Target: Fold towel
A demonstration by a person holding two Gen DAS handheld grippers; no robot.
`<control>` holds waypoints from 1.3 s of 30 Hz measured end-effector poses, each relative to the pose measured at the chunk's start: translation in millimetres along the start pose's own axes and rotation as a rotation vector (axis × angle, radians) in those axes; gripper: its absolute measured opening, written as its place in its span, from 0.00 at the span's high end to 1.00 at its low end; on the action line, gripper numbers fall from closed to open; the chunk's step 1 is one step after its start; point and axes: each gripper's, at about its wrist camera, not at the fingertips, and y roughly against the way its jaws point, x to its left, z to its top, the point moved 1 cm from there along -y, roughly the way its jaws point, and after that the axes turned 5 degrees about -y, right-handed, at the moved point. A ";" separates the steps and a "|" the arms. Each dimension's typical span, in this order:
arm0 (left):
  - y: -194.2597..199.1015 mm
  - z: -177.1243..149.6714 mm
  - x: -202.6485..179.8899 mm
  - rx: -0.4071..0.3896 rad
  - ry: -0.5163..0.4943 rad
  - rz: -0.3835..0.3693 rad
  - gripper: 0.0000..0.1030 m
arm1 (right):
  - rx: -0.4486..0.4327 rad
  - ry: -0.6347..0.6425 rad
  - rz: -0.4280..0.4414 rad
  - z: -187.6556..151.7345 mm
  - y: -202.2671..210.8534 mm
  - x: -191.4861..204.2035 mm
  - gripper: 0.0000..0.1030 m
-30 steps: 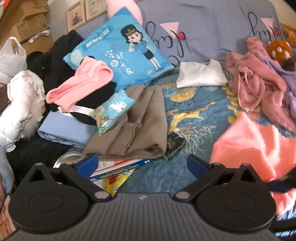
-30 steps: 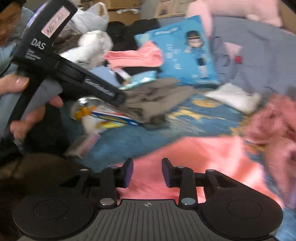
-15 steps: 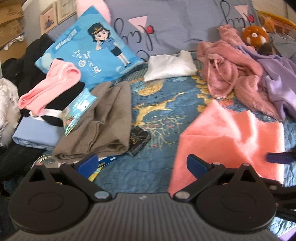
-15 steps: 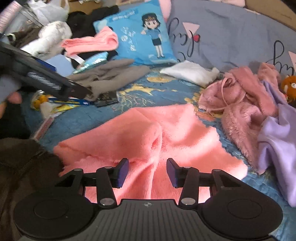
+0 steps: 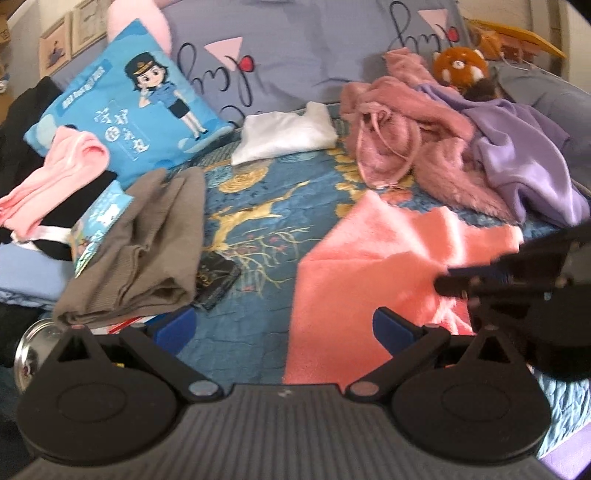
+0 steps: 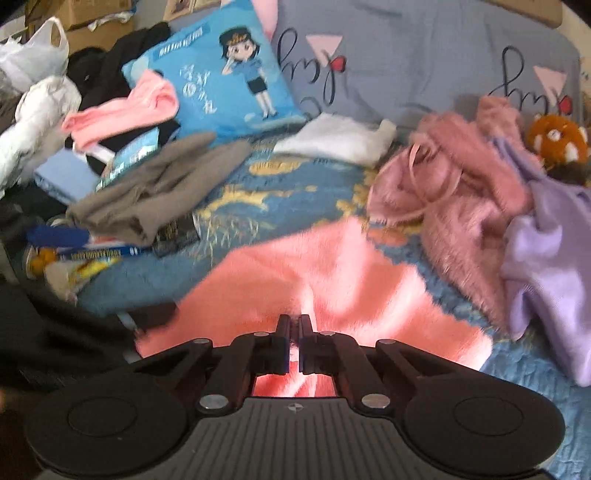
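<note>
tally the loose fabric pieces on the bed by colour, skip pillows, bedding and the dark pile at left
Pink: 3: towel, fuzzy garment, folded cloth
White: 1: cloth
Brown: 1: garment
Purple: 1: garment
Total: 6
Right gripper is shut on the towel; left gripper is open.

A lived-in bedroom in a home. The working surface is a bed with a blue quilted bedspread (image 5: 258, 206) patterned in gold, backed by large grey-blue pillows (image 5: 295, 48) with script lettering. A cartoon-print cushion (image 5: 136, 107), a plush toy (image 5: 458, 68) and loose clothing — a fuzzy pink garment (image 5: 406, 147), a purple top (image 5: 524, 162), a folded taupe sweater (image 5: 147, 251) — lie scattered across it. Cardboard boxes (image 6: 92, 14) and small framed pictures (image 5: 70, 40) stand along the wall behind the bed.
</note>
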 end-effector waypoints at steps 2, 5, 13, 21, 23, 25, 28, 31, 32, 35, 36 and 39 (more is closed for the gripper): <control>-0.1 -1.6 -0.3 -0.006 0.000 -0.010 0.00 | -0.026 0.005 -0.010 7.7 9.8 4.0 0.97; -0.2 -4.0 -0.8 -0.016 0.001 -0.025 0.00 | -0.054 0.023 -0.012 17.8 22.5 11.3 0.97; 0.0 -8.6 11.0 -0.023 0.043 -0.042 0.00 | -0.114 0.050 -0.031 36.1 48.0 19.7 0.97; -2.2 -10.4 16.0 -0.015 0.066 -0.039 0.00 | -0.205 0.063 -0.038 53.1 70.9 26.6 0.97; -2.3 -10.7 16.5 -0.014 0.068 -0.036 0.00 | -0.242 0.071 -0.037 59.5 81.0 29.5 0.97; -2.8 -10.5 16.3 -0.012 0.068 -0.031 0.00 | -0.281 0.074 -0.030 66.3 92.2 31.7 0.97; -3.3 -10.8 16.8 -0.008 0.071 -0.023 0.00 | -0.354 0.078 -0.026 79.1 110.5 34.0 0.97; -2.9 -11.7 18.5 -0.007 0.077 -0.016 0.00 | -0.422 0.083 -0.028 94.5 128.5 35.7 0.97; -2.7 -12.0 19.3 -0.007 0.079 -0.014 0.00 | -0.440 0.091 -0.027 99.7 133.4 37.0 0.97; -3.0 -13.1 23.9 -0.003 0.093 -0.007 0.00 | -0.466 0.113 -0.046 105.9 139.9 36.1 0.97; -3.2 -13.6 25.5 0.000 0.097 -0.004 0.00 | -0.474 0.121 -0.053 107.7 141.9 35.7 0.96; -4.3 -15.7 29.3 0.011 0.107 0.009 0.00 | -0.446 0.114 -0.075 103.8 139.4 28.2 0.94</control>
